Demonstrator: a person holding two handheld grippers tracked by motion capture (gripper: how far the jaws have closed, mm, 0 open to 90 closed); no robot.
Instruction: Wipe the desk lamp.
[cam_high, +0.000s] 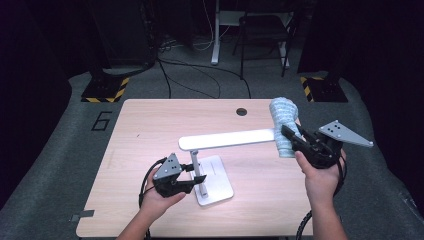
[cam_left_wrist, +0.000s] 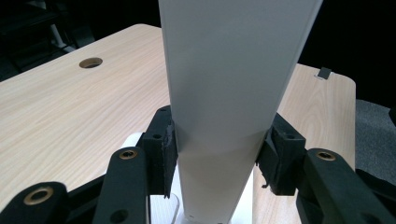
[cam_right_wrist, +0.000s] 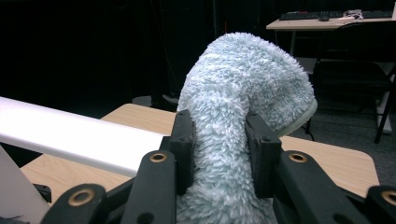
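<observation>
Black jaws of the left gripper (cam_left_wrist: 217, 158) close on the flat white upright of a desk lamp (cam_high: 227, 138), one pad pressed against each of its edges low on the stem, just above the white base plate (cam_high: 216, 187) that sits on the pale wooden table (cam_high: 150, 130). A little farther out, the right gripper (cam_right_wrist: 219, 149) pinches a fluffy pale-blue cloth (cam_right_wrist: 243, 98), its two jaws squeezing the pile so that a rounded bunch bulges up beyond them. From the high view the cloth (cam_high: 284, 125) lies against the far right end of the lamp's long white light bar, near the table's right edge. This looks like wiping the bar: a good pass would probably keep the left grip firm on the stem so the base does not tip or slide, and draw the cloth along the bar with light, even pressure rather than pushing down on its free end. No container stands on the table; a round cable hole (cam_high: 241, 111) lies near its far edge.
</observation>
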